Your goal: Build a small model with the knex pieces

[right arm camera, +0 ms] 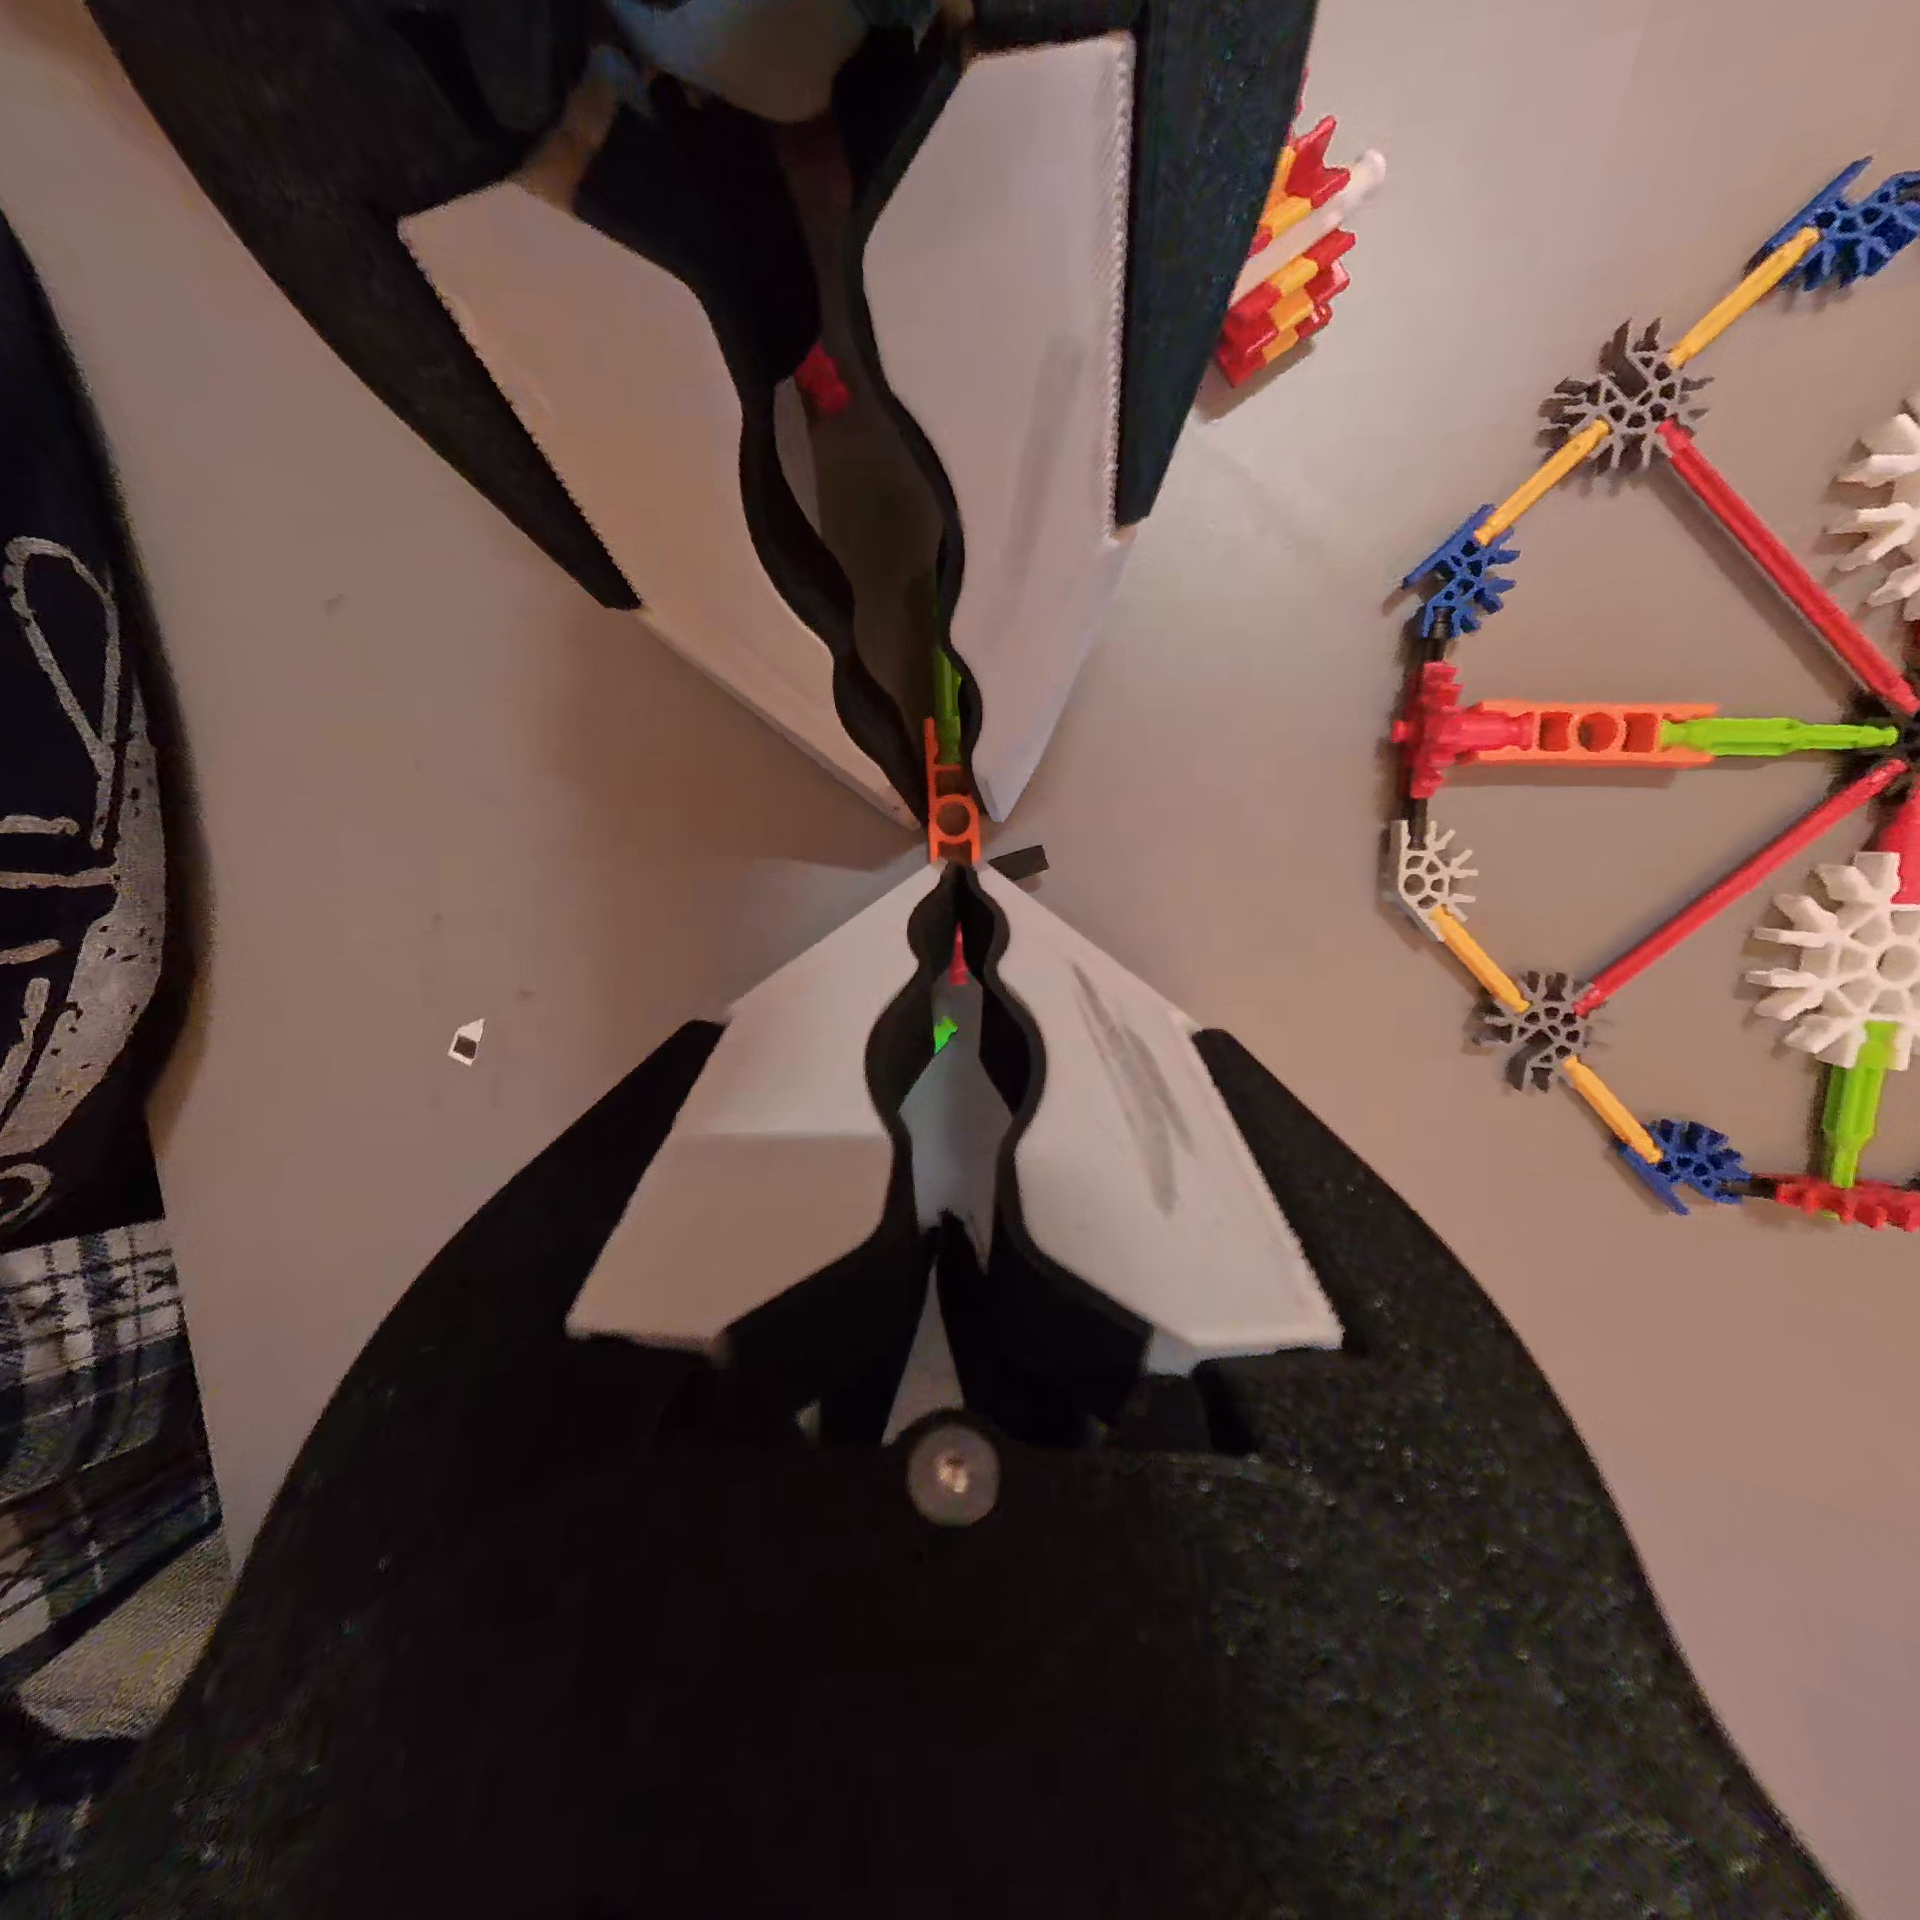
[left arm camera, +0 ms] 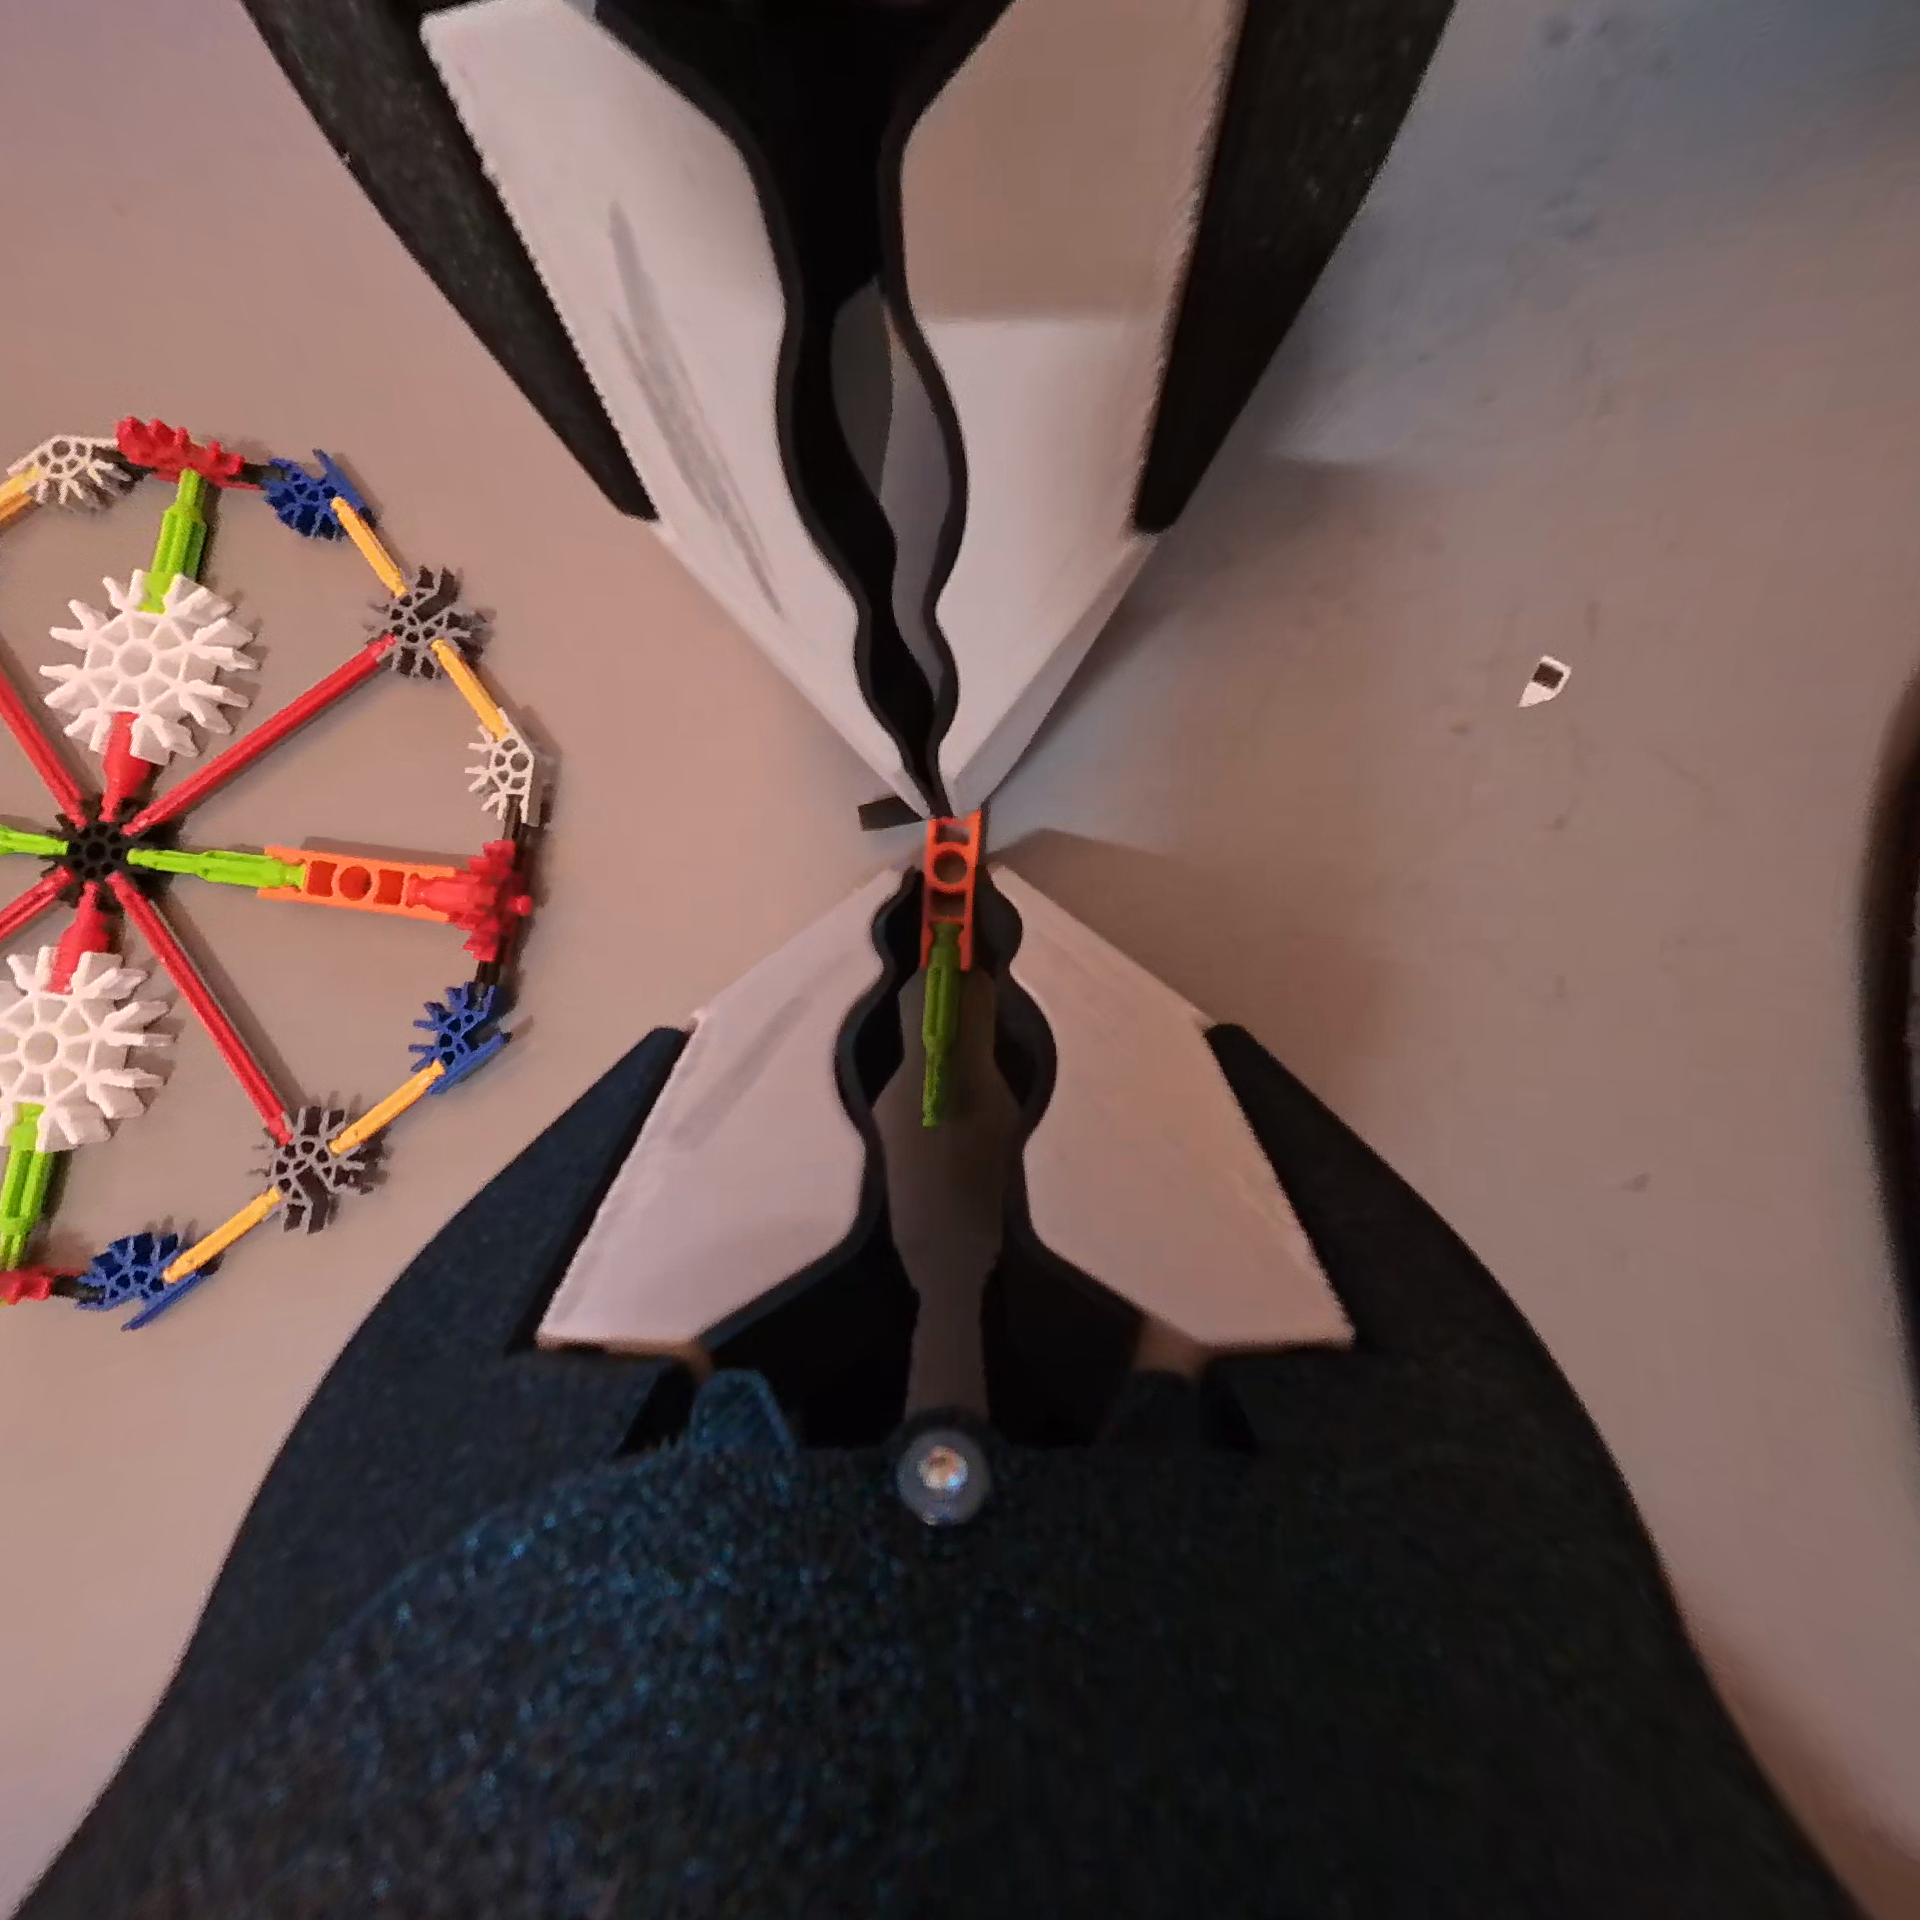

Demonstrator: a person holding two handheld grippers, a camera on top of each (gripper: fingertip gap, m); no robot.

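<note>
My left gripper (left arm camera: 951,868) is shut on an orange connector (left arm camera: 951,883) with a green rod (left arm camera: 940,1029) plugged into it; the rod lies back between the fingers. My right gripper (right arm camera: 961,883) meets it tip to tip from the far side and is shut on a small red piece (right arm camera: 957,956); a bit of green shows behind it. In the right wrist view the orange connector (right arm camera: 954,816) sticks out of the left gripper's tips and touches my right tips. Both hover just above the pale table (left arm camera: 1455,935).
A flat multicoloured rod-and-connector wheel lies on the table, left in the left wrist view (left arm camera: 255,740) and right in the right wrist view (right arm camera: 1590,732). A pile of red and yellow parts (right arm camera: 1288,260) lies behind the left gripper. A person's dark patterned clothing (right arm camera: 62,831) borders the table.
</note>
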